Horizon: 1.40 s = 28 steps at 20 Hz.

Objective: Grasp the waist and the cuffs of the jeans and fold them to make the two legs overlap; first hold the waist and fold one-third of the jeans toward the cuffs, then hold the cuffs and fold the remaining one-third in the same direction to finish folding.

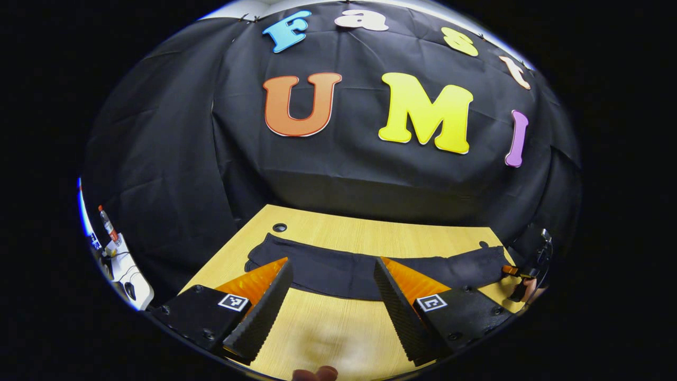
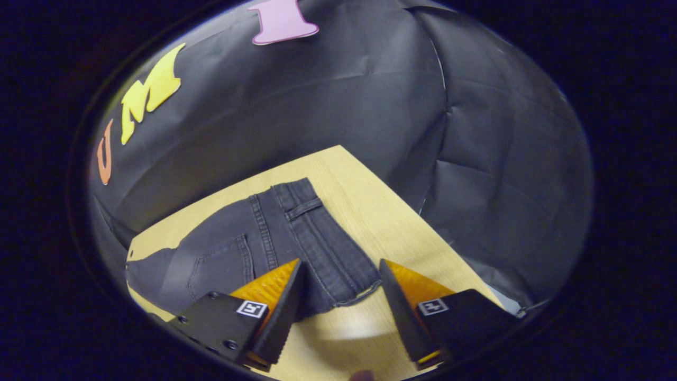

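Left gripper (image 1: 332, 296) jaws spread wide, holding nothing, above bare table (image 1: 338, 222) just short of the jeans (image 1: 370, 270), which lie flat across the wood. Right gripper (image 2: 338, 299) likewise agape at the waist end (image 2: 338, 296), nothing pinched. Risk: closing on one denim layer only, so legs slide apart; or hands lifting unevenly, skewing the fold.

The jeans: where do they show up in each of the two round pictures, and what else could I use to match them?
Left gripper view: the jeans lie as a dark band across the wooden table, just beyond the open fingers.
Right gripper view: the jeans spread left of centre, waist end with belt loop and pocket seams nearest.
Shared landmark: the light wooden table against the black cloth wall.
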Each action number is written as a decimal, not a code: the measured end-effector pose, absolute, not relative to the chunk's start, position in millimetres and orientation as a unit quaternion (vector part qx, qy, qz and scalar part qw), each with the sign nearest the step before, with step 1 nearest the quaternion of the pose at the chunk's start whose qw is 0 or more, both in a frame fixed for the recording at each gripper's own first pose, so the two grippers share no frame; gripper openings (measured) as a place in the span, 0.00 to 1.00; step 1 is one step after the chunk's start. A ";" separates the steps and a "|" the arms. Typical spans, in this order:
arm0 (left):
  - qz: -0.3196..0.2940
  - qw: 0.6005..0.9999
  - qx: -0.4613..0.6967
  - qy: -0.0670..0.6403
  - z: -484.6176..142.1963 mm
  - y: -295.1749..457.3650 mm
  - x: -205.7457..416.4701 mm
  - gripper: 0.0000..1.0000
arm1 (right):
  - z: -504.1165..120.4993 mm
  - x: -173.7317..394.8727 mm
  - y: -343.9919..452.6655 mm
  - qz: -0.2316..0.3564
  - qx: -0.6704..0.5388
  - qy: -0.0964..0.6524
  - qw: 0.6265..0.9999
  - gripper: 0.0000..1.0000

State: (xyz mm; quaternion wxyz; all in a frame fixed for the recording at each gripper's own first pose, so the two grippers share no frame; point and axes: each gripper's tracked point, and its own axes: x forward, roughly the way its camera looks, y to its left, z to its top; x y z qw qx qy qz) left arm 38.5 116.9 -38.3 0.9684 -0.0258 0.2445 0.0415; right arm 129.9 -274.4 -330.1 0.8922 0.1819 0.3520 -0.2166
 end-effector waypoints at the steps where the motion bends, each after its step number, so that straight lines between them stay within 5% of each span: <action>1: 0.045 0.967 -0.033 0.247 -40.3 118.4 37.9 0.99 | -331.3 131.2 -273.9 -0.216 0.183 0.352 0.892 0.88; 6: 0.058 0.967 -0.047 0.244 -38.8 131.5 30.1 0.99 | -324.4 143.0 -266.1 -0.220 0.206 0.346 0.888 0.32; 10: 0.068 0.968 -0.053 0.234 -33.9 143.4 21.8 0.99 | -305.4 134.1 -263.0 -0.240 0.202 0.351 0.882 0.03; 18: 0.072 0.974 -0.064 0.206 -26.0 159.3 6.7 0.99 | -194.0 124.6 -240.2 -0.212 0.143 0.296 0.920 0.07; 23: 0.086 0.973 -0.084 0.198 -27.8 185.7 -4.1 0.99 | -94.8 118.2 -163.8 -0.152 0.093 0.252 0.951 0.07; 28: 0.101 0.976 -0.075 0.180 -21.7 225.9 -17.1 0.99 | -59.3 158.0 -27.3 -0.067 0.048 0.230 0.970 0.03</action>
